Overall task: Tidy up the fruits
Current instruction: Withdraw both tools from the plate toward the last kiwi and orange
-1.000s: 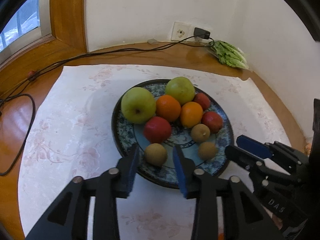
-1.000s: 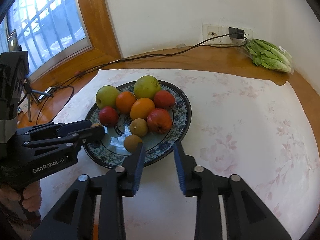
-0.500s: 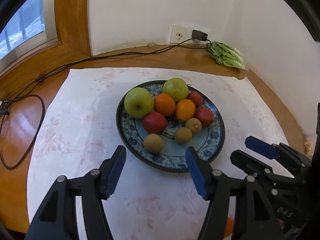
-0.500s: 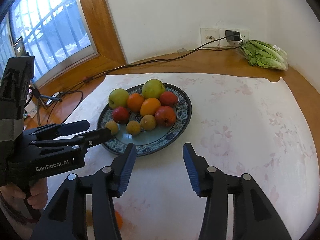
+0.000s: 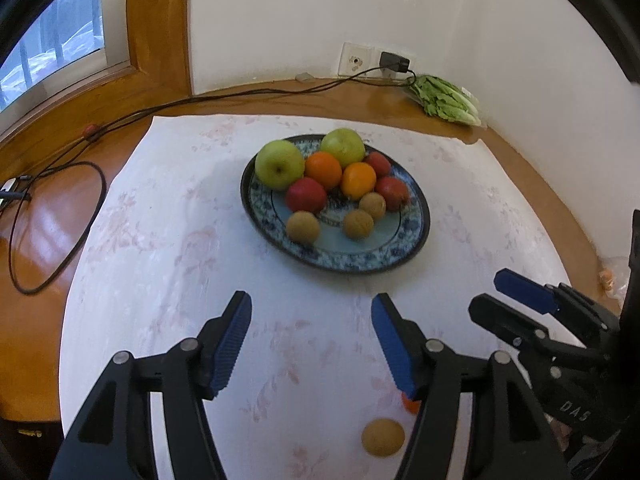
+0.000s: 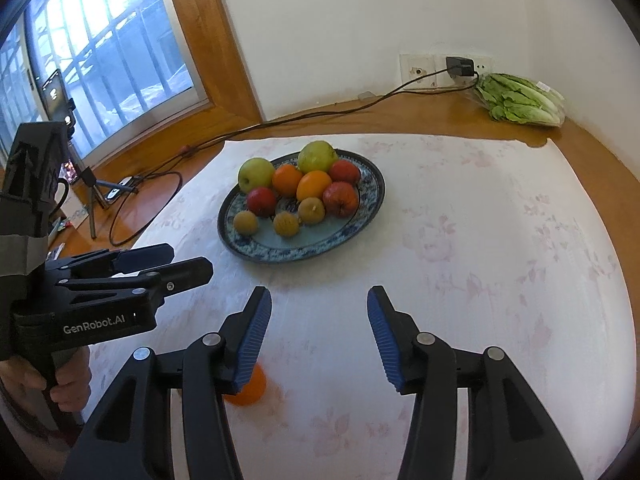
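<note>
**Almost all the fruit was on the plate**

Nearly done, we thought, but two fruits were not on the plate yet. We held our left gripper [image 5: 311, 344] and our right gripper [image 6: 319, 336] above the white cloth [image 6: 500, 240], a little way back from the plate [image 5: 362, 262]. Both claws were apart and had nothing between their fingers.

On the plate we saw two green apples [image 5: 279, 164], two oranges [image 5: 324, 170] in the middle, three red fruits [image 5: 306, 195] and three small brown fruits [image 5: 303, 227]. They sat close together, like with like, and the near part of the plate was bare.

Two fruits were left on the cloth, close to us. One small brown fruit [image 5: 383, 437] lay just beside our left gripper's right finger. One small orange fruit [image 6: 248, 390] lay partly hidden behind our right gripper's left finger.

We judged that most of the job was done. What was left was to pick up these two and set them in the bare part of the plate. They were round, so we guessed they could roll away if a finger bumped them.
</note>
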A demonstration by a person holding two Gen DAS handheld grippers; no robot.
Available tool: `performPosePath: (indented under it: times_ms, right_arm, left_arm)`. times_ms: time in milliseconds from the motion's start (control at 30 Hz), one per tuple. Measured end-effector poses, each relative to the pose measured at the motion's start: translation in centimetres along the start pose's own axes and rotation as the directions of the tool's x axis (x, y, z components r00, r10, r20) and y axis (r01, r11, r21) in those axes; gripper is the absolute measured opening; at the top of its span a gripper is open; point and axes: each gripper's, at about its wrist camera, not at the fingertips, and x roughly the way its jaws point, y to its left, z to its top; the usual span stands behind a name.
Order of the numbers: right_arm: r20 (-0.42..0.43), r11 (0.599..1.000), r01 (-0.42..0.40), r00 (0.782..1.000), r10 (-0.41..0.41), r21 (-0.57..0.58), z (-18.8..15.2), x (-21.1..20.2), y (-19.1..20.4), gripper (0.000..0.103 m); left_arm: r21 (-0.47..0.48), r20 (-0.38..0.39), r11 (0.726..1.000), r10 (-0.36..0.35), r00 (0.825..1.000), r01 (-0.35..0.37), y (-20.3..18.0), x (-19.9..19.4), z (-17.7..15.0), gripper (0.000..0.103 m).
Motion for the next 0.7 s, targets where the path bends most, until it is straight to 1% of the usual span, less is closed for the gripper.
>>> performPosePath:
  times_ms: [167,267,700]
  right_arm:
    - [0.000,1.000,0.001,1.000,-0.001,0.009,-1.1,-0.9,-0.2,0.051]
    - [-0.002,1.000,0.004,1.000,-0.004,0.014,-1.6,-1.3,-0.2,0.051]
    - [-0.020,1.000,0.003,1.000,-0.002,0.020,-3.4,-2.1,-0.2,0.051]
  left_arm:
    - [-0.006,-0.015,1.000,-0.013,1.000,0.013,0.1,-0.6,-1.2,0.066]
    - [-0.005,-0.018,1.000,-0.009,1.000,0.009,0.1,-1.0,-1.8,0.066]
    - [0.022,-0.038,0.999,-0.040,0.998,0.040,-0.7,-2.1,-4.4,0.066]
